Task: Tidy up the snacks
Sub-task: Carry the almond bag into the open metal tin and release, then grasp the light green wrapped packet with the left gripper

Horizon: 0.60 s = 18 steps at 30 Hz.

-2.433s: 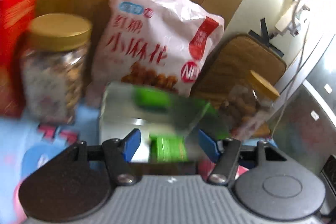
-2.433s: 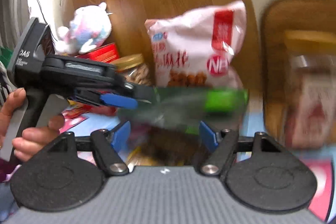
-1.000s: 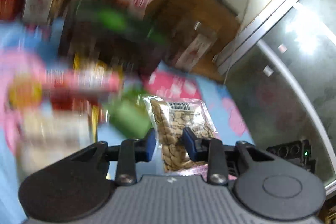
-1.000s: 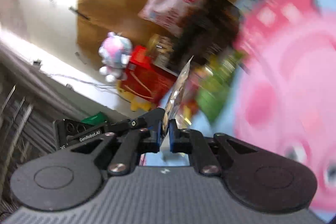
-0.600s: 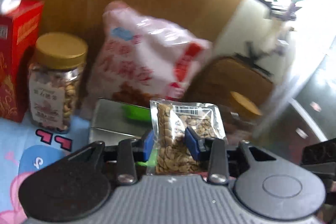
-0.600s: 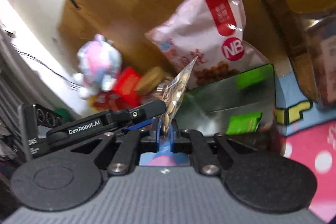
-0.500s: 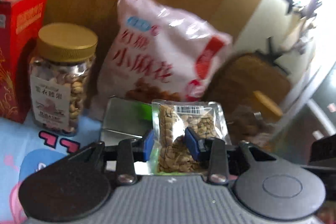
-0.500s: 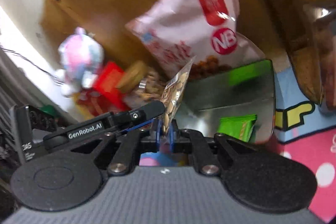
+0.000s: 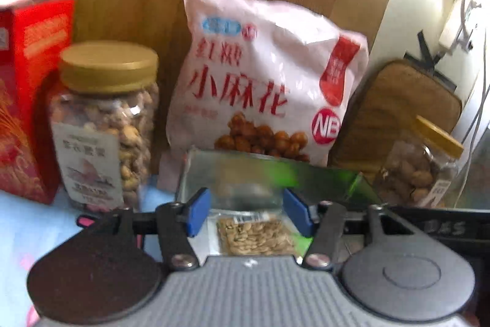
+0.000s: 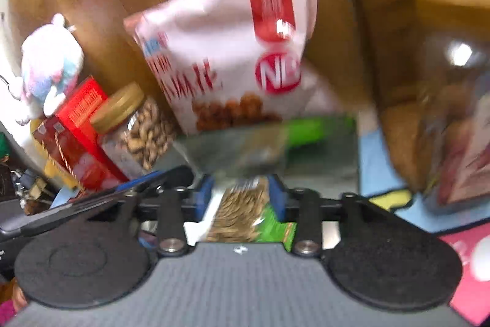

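Left tongs [image 9: 249, 215]: blue pads spread wide apart, gripping nothing, hovering over the near edge of the shiny metal tin [image 9: 232, 173]. Clear seed packet [image 9: 257, 236] lies flat inside the tin, barcode end toward the far wall, directly below the gap between the pads and touching neither. Right tongs [image 10: 242, 198]: pads parted, one on each side of the same seed packet [image 10: 242, 213]; the frame is motion-blurred, so whether they touch it cannot be told. A green packet [image 10: 275, 230] lies in the tin just beside the seed packet, partly under it in the right view. Behind the tin, leaning on the wood panel: large pink snack bag [image 9: 263, 85] with red lettering. Left of the tin on the blue cartoon mat: nut jar [image 9: 105, 124] with gold lid, upright, next to a red box [image 9: 27, 100]. A plush toy [image 10: 49, 66] sits on the red box in the right view. Right of the tin: second gold-lidded jar [image 9: 419, 167], standing in front of a brown cushion [image 9: 398, 112].
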Each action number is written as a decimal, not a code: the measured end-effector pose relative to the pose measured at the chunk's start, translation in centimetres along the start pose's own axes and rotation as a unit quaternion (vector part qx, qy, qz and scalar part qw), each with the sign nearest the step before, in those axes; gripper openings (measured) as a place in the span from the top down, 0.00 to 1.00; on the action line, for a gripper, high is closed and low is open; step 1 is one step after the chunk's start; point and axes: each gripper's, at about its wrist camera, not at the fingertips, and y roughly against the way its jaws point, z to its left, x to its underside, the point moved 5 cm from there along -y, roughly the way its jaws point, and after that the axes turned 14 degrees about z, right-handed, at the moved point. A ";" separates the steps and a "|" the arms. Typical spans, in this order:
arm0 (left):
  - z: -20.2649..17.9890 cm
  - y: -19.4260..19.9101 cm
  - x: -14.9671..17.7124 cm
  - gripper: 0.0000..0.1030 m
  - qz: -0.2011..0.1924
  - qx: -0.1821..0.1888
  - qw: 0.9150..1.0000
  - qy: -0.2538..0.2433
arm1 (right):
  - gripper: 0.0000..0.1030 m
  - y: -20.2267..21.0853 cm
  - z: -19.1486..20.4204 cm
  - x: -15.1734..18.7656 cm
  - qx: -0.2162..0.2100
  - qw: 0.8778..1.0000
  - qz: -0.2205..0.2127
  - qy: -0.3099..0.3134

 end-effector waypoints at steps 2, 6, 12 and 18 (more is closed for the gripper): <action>-0.3 0.9 0.1 0.47 -0.019 -0.008 1.000 -0.009 | 0.53 1.9 -0.1 0.8 0.004 1.000 -0.024 0.009; -0.8 2.1 -0.1 0.47 -0.025 0.006 1.000 -0.014 | 0.53 4.2 -0.1 3.3 0.004 0.999 -0.037 0.015; -1.5 3.4 0.3 0.47 -0.001 0.036 0.999 -0.016 | 0.53 3.8 -1.0 9.1 0.024 0.999 0.034 0.008; 0.1 5.8 2.9 0.47 0.037 0.068 0.997 -0.015 | 0.38 4.2 0.8 14.2 0.077 0.992 0.042 0.090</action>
